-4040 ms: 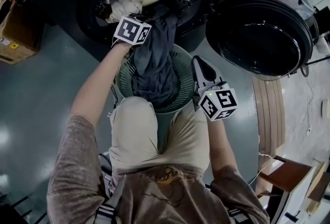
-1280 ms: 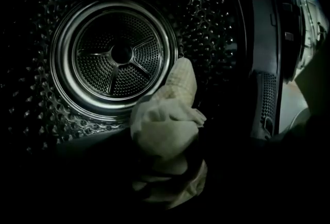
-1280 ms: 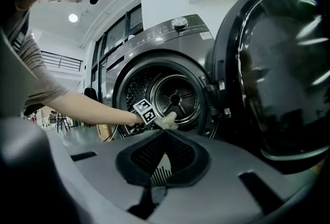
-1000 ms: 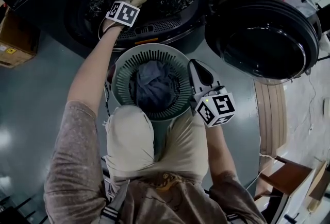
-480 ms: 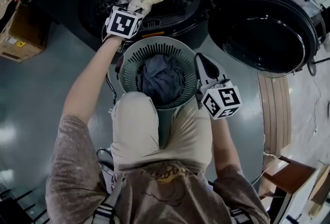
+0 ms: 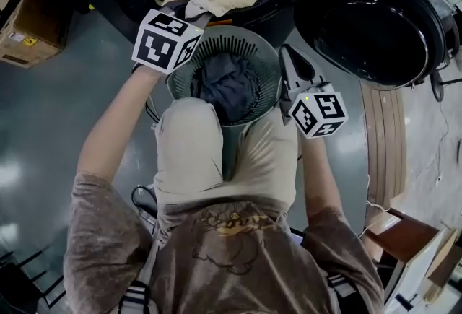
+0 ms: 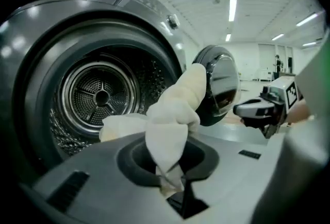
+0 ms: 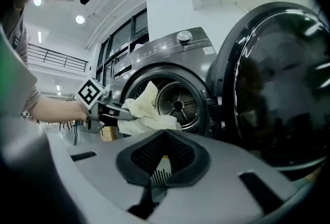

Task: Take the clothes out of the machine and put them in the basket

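**A:** What does the left gripper [image 7: 172, 189] have?

**B:** Its fingers are clenched on a corner of the cream cloth [image 7: 175, 115]. The rest of the cloth bunches up just above and beyond the fingers, in front of the open drum [image 7: 98, 97]. One fold trails off to the left of them towards the drum's mouth, and I can't tell whether it rests on the lip.

**A:** And the basket [image 6: 267, 60]?

**B:** It sits below the fingers and on their near side, between the person's knees. A dark garment [image 6: 229, 87] is already in it.

**A:** So how should the drop go?

**B:** I'd lift enough for the trailing fold to come clear of the drum. Then I'd bring the fingers back over the middle of the basket and lower them before letting go. Released near the rim, a loose cloth like this would likely drape over the edge or slide to the floor.

**A:** What about the right gripper [image 6: 289, 60]?

**B:** It is to the right of the left fingers, beside the basket's rim, with its own fingers together on nothing. The door [image 6: 375, 16] is beyond it. It could steady the basket, or tuck in any fold left hanging.
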